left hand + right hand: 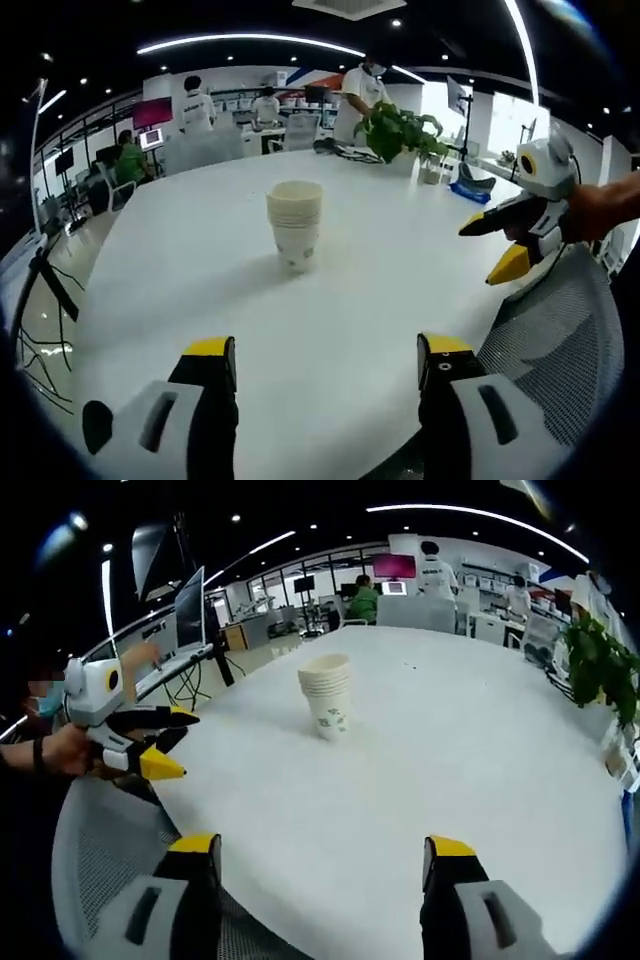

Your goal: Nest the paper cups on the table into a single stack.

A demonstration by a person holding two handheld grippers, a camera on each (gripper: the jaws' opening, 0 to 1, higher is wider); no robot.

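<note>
On the white table [330, 330], nested paper cups [295, 225] could topple if nudged; left gripper [328, 365] and right gripper [325, 860] gape, empty, well back from the cups.

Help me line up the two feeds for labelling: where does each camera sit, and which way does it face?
Left gripper view: rides on the left gripper, facing across the table toward the cup stack; its own open fingers rise at the bottom, with the right gripper and a hand at right.
Right gripper view: rides on the right gripper, facing the cup stack from the other side; the left gripper shows at left.
Shared: table, cup stack, plant.
</note>
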